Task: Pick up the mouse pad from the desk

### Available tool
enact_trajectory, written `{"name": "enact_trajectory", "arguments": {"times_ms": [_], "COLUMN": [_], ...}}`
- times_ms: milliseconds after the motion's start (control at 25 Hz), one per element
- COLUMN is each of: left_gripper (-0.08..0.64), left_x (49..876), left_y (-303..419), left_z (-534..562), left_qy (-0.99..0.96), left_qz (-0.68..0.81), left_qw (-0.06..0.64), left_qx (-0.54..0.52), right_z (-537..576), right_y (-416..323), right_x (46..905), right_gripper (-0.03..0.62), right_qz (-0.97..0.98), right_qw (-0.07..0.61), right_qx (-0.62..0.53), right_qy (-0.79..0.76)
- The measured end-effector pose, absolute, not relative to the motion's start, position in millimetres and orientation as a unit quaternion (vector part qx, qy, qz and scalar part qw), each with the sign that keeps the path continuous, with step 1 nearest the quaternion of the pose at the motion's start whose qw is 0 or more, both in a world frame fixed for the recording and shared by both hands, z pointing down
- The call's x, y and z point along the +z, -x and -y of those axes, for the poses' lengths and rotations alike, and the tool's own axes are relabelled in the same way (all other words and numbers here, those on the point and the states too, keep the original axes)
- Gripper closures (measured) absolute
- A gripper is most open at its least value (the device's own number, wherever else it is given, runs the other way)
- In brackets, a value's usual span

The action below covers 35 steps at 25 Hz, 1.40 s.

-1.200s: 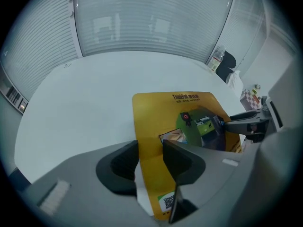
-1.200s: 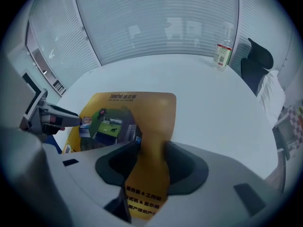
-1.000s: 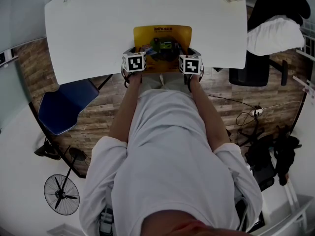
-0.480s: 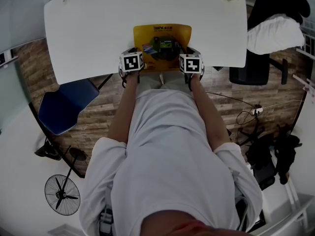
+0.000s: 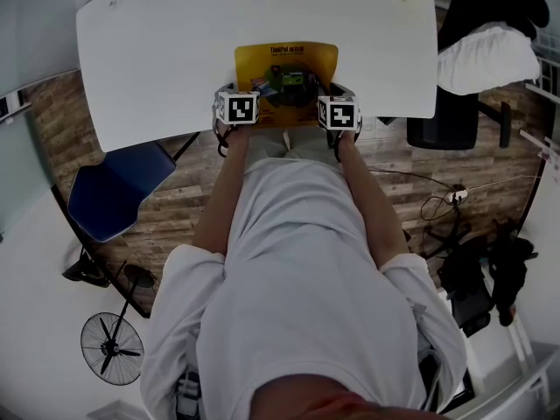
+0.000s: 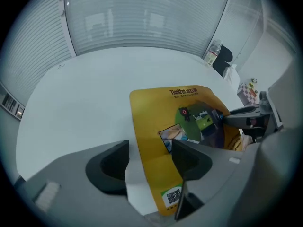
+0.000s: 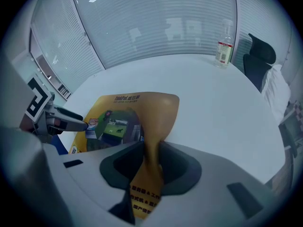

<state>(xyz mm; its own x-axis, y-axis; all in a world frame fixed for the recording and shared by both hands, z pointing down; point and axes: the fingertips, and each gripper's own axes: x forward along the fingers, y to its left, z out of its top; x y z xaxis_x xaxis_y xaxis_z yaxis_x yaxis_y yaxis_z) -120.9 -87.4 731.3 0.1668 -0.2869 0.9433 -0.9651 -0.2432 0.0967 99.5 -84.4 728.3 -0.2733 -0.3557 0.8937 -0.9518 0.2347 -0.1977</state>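
A yellow mouse pad (image 5: 286, 64) with a printed picture lies at the near edge of the white desk (image 5: 175, 42). My right gripper (image 7: 150, 162) is shut on the pad's (image 7: 118, 108) right edge, which curls up off the desk between the jaws. My left gripper (image 6: 149, 157) stands open over the pad's (image 6: 156, 122) near left corner. Its jaws have just been opening; the corner lies between them, with a gap on each side. In the head view the left gripper (image 5: 236, 89) and right gripper (image 5: 337, 89) flank the pad.
A clear bottle (image 7: 224, 46) stands at the desk's far right corner. A blue chair (image 5: 114, 191) sits left of the person. A black chair with white cloth (image 5: 486, 55) is at the right. A floor fan (image 5: 109, 346) and cables lie on the wooden floor.
The left gripper's marker cube slid slightly left, then came back. The right gripper and the pad stay about where they were.
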Motion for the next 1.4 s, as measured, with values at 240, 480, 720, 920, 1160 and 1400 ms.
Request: {"name": "enact_trajectory", "arguments": {"times_ms": [240,480,720,920,1160,1400], "left_gripper": [0.333,0.361,0.497,0.517,0.520,0.523], "left_x": [732,730,730,727,720,713], "left_y": [113,112,106,104,105,103], "left_z": [85,86,86,86,85,83], "left_qy": [-0.653,-0.656,-0.666,-0.665,-0.675,-0.693], "left_qz": [0.481,0.484,0.472,0.472,0.473,0.466], "left_qw": [0.384,0.387,0.404,0.415,0.427,0.425], "left_qx": [0.442,0.431,0.413,0.403,0.372,0.348], "right_z": [84,82,82,83,82,82], "right_y": [-100,-97,-96,-96,-95,-92], "right_x": [728,728,727,725,722,711], "right_gripper": [0.483,0.500,0.508,0.508,0.522,0.529], "right_qz": [0.691,0.696,0.700,0.704,0.713,0.731], "right_qw": [0.372,0.376,0.376,0.374,0.366,0.348], "right_qx": [0.398,0.391,0.387,0.386,0.384,0.381], "right_qy": [-0.475,-0.471,-0.467,-0.464,-0.457,-0.447]}}
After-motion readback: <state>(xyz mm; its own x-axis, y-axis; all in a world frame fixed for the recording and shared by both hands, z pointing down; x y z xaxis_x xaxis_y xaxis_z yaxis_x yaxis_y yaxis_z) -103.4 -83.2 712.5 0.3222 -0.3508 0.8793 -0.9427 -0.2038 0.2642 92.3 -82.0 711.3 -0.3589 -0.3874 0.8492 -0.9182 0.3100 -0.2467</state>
